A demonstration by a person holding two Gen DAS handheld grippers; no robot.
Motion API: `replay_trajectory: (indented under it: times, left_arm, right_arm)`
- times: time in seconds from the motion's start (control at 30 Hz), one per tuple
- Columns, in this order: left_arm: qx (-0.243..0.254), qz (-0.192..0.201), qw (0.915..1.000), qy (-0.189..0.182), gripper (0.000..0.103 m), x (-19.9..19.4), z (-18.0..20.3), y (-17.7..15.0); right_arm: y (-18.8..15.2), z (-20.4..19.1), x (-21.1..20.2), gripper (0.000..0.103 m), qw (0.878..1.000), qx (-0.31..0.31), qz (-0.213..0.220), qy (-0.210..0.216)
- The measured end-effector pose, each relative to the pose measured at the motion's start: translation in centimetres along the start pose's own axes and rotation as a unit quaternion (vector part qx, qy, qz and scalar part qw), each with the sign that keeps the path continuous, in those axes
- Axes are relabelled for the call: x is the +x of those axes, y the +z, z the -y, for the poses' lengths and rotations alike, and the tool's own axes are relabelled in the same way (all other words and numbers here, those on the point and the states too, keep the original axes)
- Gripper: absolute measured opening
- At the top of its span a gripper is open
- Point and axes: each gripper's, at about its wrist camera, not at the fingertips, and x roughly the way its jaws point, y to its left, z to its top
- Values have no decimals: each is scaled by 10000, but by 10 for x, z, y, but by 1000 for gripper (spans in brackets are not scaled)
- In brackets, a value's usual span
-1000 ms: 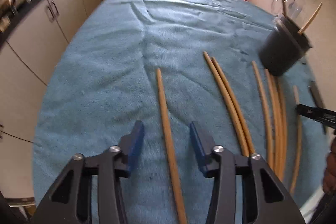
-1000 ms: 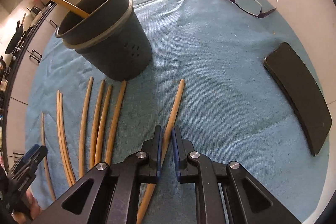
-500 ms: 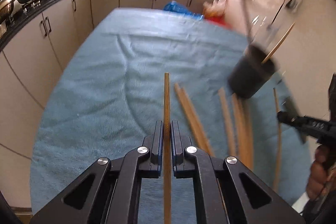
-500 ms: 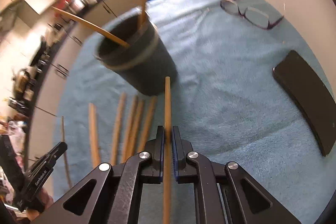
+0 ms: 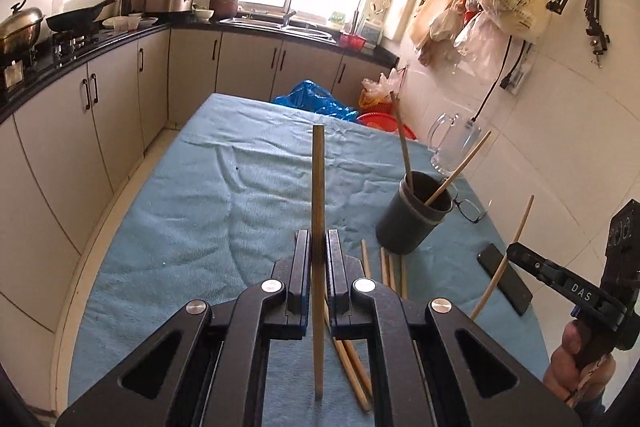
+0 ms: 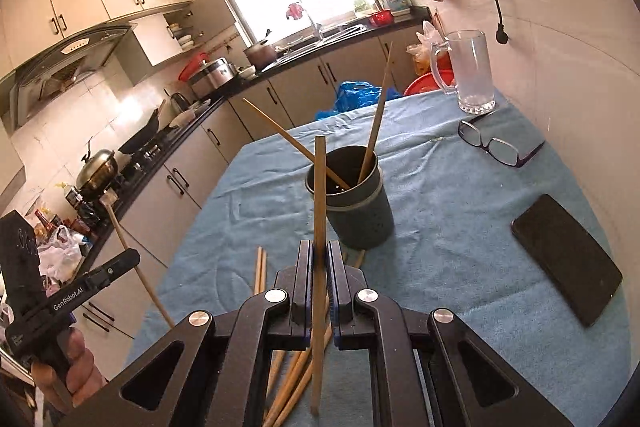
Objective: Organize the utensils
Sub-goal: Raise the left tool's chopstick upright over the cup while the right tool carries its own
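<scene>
Both finger pairs pinching one chopstick apiece, off the cloth (image 5: 192,219): left gripper (image 5: 318,247) on left chopstick (image 5: 318,187), right gripper (image 6: 319,257) on right chopstick (image 6: 319,195). Seen fully only from right wrist: glasses (image 6: 500,147). Two sticks in the cup (image 6: 356,211); five or so loose chopsticks (image 5: 390,271) just beside it.

- The left gripper (image 5: 318,253) is seen from its own camera with its 2 jaws closed flat against a chopstick (image 5: 318,187), which is clamped upright between them.
- The right gripper (image 6: 319,255) is likewise closed on 1 chopstick (image 6: 319,195), gripped near the middle of its length.
- Each gripper is carried by a hand: the right hand (image 5: 576,367) is wrapped around its handle, and the left hand (image 6: 68,367) around the other.
</scene>
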Motion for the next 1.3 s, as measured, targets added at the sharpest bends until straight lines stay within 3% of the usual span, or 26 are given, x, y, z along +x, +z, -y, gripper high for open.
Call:
replay_trajectory:
  times: [1.3]
  left_arm:
    - [200,240,9993,-183,6,-16,15,16]
  right_arm:
    - [19,7,-33,7,9989,162,429,78]
